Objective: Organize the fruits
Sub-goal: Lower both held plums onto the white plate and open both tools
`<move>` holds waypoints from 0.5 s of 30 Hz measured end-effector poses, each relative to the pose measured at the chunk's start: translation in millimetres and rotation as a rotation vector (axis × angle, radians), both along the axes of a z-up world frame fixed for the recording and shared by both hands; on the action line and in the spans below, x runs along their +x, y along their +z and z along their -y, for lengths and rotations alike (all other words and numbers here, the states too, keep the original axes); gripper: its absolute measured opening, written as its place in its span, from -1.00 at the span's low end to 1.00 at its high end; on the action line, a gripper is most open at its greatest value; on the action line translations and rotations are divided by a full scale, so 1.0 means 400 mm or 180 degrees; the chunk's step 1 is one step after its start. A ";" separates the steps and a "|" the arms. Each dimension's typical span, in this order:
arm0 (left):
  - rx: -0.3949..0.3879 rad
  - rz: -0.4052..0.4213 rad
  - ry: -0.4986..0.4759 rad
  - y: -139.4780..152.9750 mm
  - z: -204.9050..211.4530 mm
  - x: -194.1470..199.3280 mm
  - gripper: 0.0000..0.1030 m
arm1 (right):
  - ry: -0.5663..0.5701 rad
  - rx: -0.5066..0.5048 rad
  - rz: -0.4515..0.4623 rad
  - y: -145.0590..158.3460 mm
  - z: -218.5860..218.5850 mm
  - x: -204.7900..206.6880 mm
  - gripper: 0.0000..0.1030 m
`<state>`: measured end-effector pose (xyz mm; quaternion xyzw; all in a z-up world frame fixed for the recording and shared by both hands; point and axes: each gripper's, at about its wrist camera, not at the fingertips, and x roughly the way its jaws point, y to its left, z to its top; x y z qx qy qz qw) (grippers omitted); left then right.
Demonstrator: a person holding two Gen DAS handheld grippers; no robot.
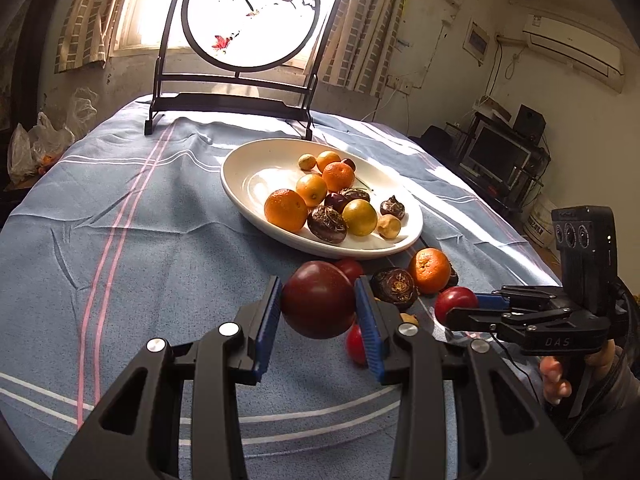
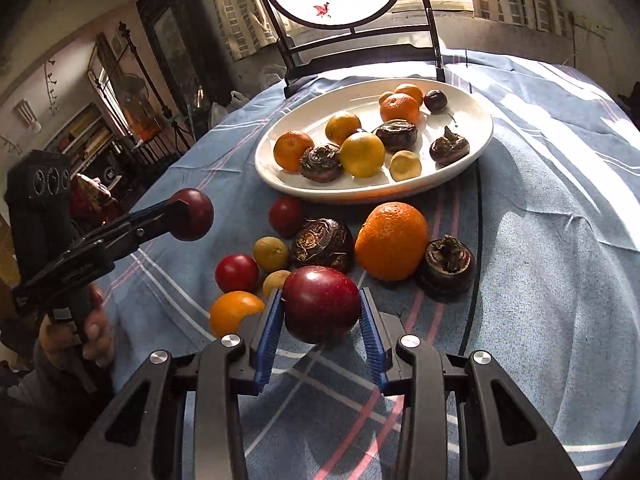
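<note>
Gripping dark plums — left tool [image 1: 318, 300] | right tool [image 2: 322, 306] — short of plate [image 2: 476, 152] rim.

Backlit, strong fisheye bend.
Window [image 1: 240, 4] blown out; sun streaks across tablecloth [image 1: 140, 220]; corners dark, foreground soft.

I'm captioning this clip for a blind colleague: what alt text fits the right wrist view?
The right hand-held gripper grips a dark red plum above a blue cloth. Beyond lie loose fruits and a white plate of fruit; at left, the left hand-held gripper holds another plum.
</note>
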<state>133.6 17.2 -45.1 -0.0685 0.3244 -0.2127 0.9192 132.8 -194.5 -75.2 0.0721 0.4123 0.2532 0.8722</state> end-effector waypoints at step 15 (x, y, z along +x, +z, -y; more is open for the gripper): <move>-0.0069 -0.0147 0.0102 0.103 0.050 0.295 -0.29 | -0.0603 -0.0029 0.0203 0.136 0.047 0.291 -0.25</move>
